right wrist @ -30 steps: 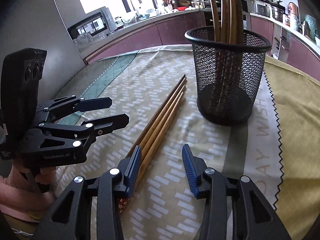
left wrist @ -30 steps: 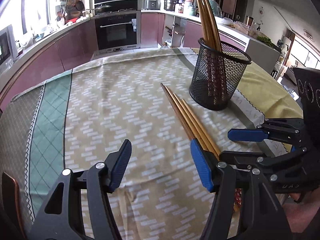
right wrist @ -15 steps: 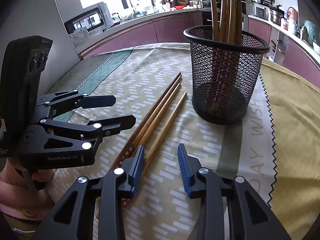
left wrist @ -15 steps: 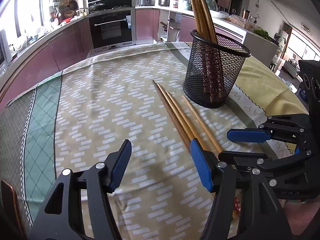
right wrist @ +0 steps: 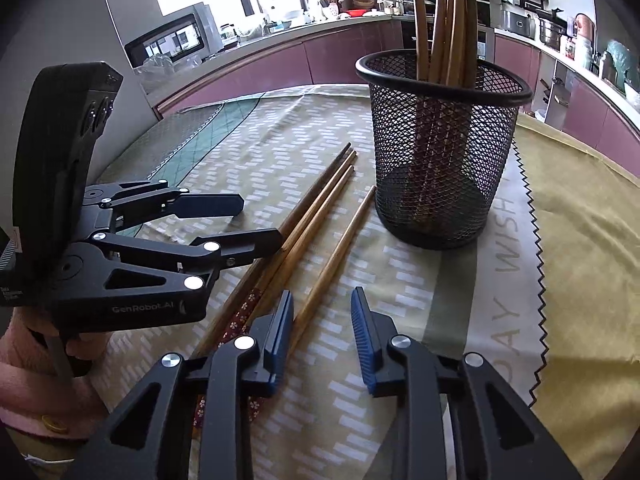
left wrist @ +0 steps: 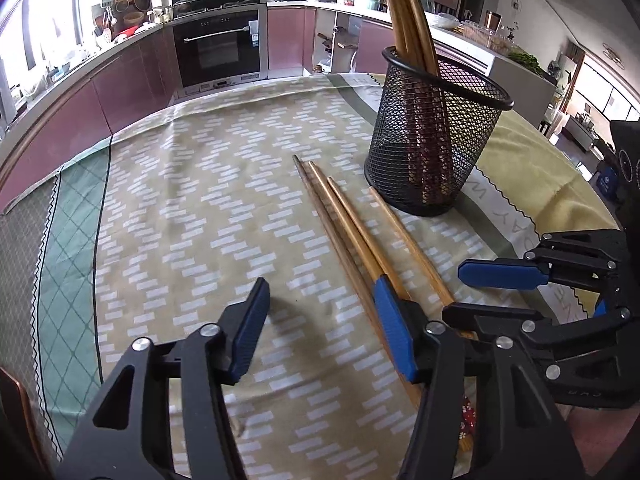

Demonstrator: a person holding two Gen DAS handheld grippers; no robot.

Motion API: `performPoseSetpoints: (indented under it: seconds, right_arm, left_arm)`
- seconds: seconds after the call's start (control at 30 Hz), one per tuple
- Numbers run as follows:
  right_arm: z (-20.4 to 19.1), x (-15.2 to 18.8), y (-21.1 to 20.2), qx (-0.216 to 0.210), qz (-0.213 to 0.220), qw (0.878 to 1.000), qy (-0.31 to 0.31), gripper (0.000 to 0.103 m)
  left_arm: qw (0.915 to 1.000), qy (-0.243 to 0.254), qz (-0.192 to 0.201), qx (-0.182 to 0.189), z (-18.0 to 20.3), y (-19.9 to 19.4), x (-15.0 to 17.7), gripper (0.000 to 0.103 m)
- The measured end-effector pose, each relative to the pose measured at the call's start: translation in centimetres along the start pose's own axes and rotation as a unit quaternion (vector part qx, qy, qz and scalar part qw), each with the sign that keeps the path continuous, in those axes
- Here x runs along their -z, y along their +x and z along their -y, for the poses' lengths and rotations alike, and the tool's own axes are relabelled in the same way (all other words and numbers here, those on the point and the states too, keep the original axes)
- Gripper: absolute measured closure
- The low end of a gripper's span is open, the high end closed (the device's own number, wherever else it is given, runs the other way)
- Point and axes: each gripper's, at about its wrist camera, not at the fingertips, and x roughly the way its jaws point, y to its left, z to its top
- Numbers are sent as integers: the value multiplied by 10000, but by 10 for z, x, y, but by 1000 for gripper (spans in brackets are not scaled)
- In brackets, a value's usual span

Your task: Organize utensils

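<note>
My left gripper (left wrist: 320,320) hangs low over the patterned tablecloth (left wrist: 208,184), its jaws spread wide with nothing between them. Its right finger sits just over the near ends of the loose chopsticks (left wrist: 344,228). My right gripper (right wrist: 322,336) is also released, jaws apart, holding nothing. Its left finger hovers at the near end of the single chopstick (right wrist: 340,248) that lies a little apart from the rest.

The landmark is the black mesh holder (right wrist: 440,152), standing upright on the cloth. Several chopsticks already stand inside it, leaning against its rim and rising well above it. The loose chopsticks lie flat on the cloth just beside the holder, on the side nearer my left gripper, with their thin tips pointing past the holder's base. Three of them lie together, touching along their length; the fourth lies alone between those three and the holder, its tip near the holder's foot but not touching it. One of the grouped sticks shows a red flowered band at its thick end.
</note>
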Motion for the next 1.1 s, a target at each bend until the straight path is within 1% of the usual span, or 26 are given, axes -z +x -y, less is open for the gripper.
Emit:
performPoseSetpoints:
  seconds: [0.07, 0.1, 0.2, 0.33, 0.43, 0.5, 0.57, 0.6, 0.67, 0.93, 1.1]
  right_arm:
    - [1, -1, 0, 29, -4, 10000, -2, 78]
    - [0, -1, 1, 34, -5, 10000, 0, 79]
    - [1, -3, 3, 80, -3, 10000, 5, 80]
    - [1, -7, 7, 133, 8, 9999, 10, 81]
    - [-1, -13, 12, 149, 19, 9999, 34, 81]
    - [-1, -14, 14, 149, 27, 9999, 56, 82]
    - [1, -15, 14, 131, 34, 9999, 105, 85]
    - [2, -15, 14, 107, 37, 9998, 143, 86]
    - [6, -15, 14, 35, 33, 9997, 232, 91]
    - [13, -11, 9, -144, 68, 9986, 502, 97]
    - [18, -8, 2, -248, 180, 9980, 560, 97]
  left_arm:
    - [10000, 25, -19, 26, 1, -1, 1, 61]
    - [10000, 37, -25, 39, 1, -1, 1, 63]
    - [10000, 49, -52, 45, 2, 0, -1, 64]
    - [9999, 52, -85, -92, -1, 5, -9, 63]
    - [9999, -4, -136, -87, -4, 13, -15, 66]
    - [9998, 5, -131, -154, -3, 15, -19, 72]
    - [9998, -27, -131, -142, -3, 15, -20, 82]
    - [9998, -52, -124, -136, -4, 15, -20, 83]
    - [9998, -108, -105, -101, -4, 13, -18, 90]
    - [9988, -478, -37, -46, -12, 4, -6, 95]
    - [9984, -550, 66, 53, -15, -11, 2, 95]
